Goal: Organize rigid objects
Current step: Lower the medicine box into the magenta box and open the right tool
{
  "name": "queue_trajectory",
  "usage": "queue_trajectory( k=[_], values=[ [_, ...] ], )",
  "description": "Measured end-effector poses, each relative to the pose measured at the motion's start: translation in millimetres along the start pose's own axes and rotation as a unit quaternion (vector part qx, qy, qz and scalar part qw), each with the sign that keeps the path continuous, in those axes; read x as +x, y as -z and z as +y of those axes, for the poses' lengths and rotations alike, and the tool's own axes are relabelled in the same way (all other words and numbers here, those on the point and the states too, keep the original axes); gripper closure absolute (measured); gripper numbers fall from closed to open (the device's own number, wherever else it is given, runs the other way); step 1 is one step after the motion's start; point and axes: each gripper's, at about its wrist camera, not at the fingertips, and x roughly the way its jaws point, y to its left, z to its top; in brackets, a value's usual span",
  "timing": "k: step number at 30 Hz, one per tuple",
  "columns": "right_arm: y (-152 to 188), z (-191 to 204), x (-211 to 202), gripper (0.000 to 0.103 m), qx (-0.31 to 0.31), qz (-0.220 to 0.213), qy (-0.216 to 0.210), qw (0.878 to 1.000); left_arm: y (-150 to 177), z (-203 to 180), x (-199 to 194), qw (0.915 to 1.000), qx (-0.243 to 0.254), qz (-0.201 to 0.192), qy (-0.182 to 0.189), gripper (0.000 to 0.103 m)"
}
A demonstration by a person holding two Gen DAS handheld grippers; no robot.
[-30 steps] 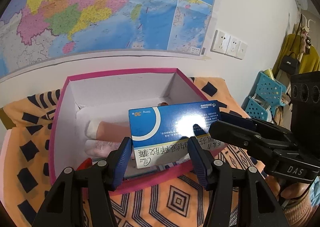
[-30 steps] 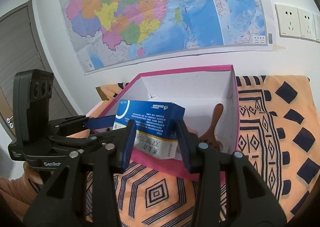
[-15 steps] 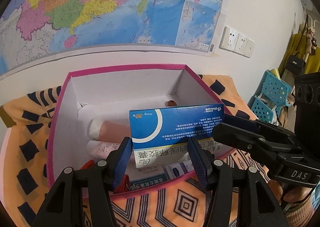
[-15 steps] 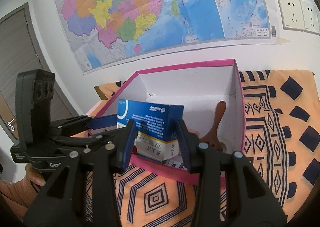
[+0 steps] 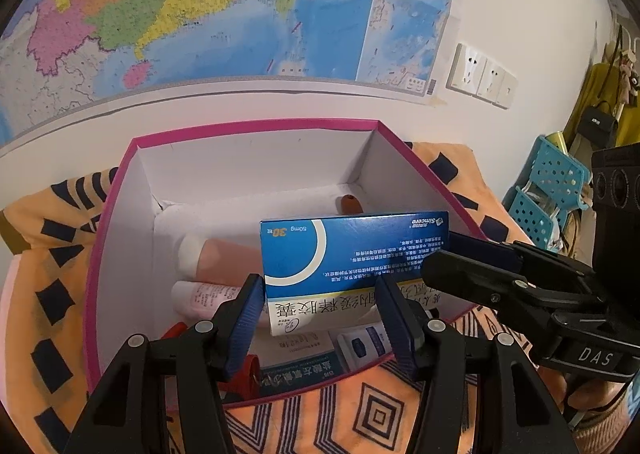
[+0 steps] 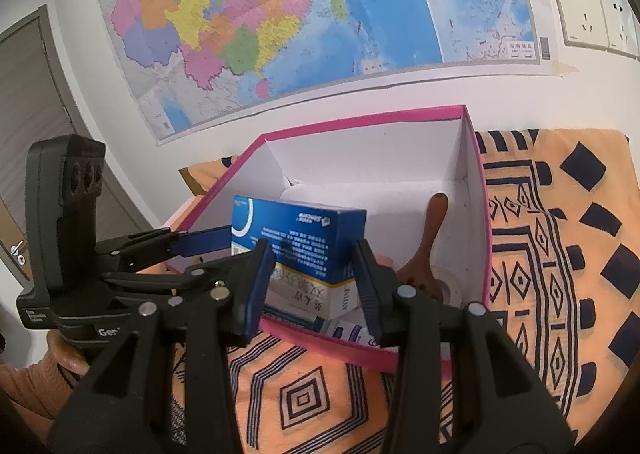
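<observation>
A blue and white medicine box [image 5: 352, 258] is held between both grippers over the near part of an open pink storage box [image 5: 256, 127]. My left gripper [image 5: 320, 306] is shut on the medicine box's lower part. My right gripper [image 6: 314, 274] is shut on the same medicine box [image 6: 304, 246] from the other side; its black body also shows in the left wrist view [image 5: 512, 286]. Inside the pink box [image 6: 360, 119] lie pink tubes [image 5: 224, 258], a flat medicine packet [image 5: 296, 358], a red item [image 5: 248, 370] and a brown wooden utensil [image 6: 430, 238].
The pink box sits on an orange cloth with dark patterns [image 6: 552, 238]. A map hangs on the wall behind [image 5: 200, 5], with wall sockets [image 5: 480, 75] to its right. Blue plastic baskets [image 5: 548, 189] and hanging bags stand at the far right.
Both grippers have carried the medicine box forward over the pink box's near edge and a little lower into it. More of the box's contents show.
</observation>
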Motion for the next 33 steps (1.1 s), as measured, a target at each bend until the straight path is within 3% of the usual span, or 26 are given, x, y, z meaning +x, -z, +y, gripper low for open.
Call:
queue_trajectory(
  k=[6, 9, 11, 14, 18, 22, 24, 27, 28, 33],
  values=[
    [-1, -7, 10, 0.059, 0.009, 0.010, 0.014, 1.000, -3, 1, 12, 0.9998, 0.000, 0.010, -0.015, 0.045],
    [0, -8, 13, 0.059, 0.012, 0.012, 0.026, 1.000, -3, 4, 12, 0.9996, -0.005, 0.007, -0.028, 0.037],
    [1, -7, 11, 0.058, 0.008, 0.011, 0.035, 0.999, -1, 6, 7, 0.9994, -0.007, -0.003, -0.035, 0.025],
    [3, -4, 4, 0.056, 0.002, 0.003, 0.039, 0.999, 6, 8, -10, 0.9986, -0.005, -0.027, -0.044, 0.015],
    [11, 10, -16, 0.040, -0.026, -0.022, 0.043, 0.998, 18, 8, -34, 0.9971, 0.001, -0.055, -0.052, 0.014],
    [23, 29, -35, 0.014, -0.057, -0.047, 0.052, 0.996, 34, 9, -55, 0.9941, 0.000, -0.077, -0.077, 0.013],
    [33, 37, -43, 0.007, -0.070, -0.055, 0.059, 0.994, 42, 12, -60, 0.9935, -0.009, -0.077, -0.083, 0.013],
    [47, 45, -52, 0.003, -0.079, -0.065, 0.073, 0.992, 56, 18, -69, 0.9922, -0.020, -0.088, -0.086, 0.012],
    [52, 48, -53, 0.003, -0.081, -0.066, 0.081, 0.991, 62, 20, -71, 0.9910, -0.025, -0.092, -0.094, 0.000],
    [78, 54, -49, 0.003, -0.081, -0.046, 0.086, 0.992, 79, 28, -71, 0.9902, -0.044, -0.080, -0.106, 0.000]
  ],
)
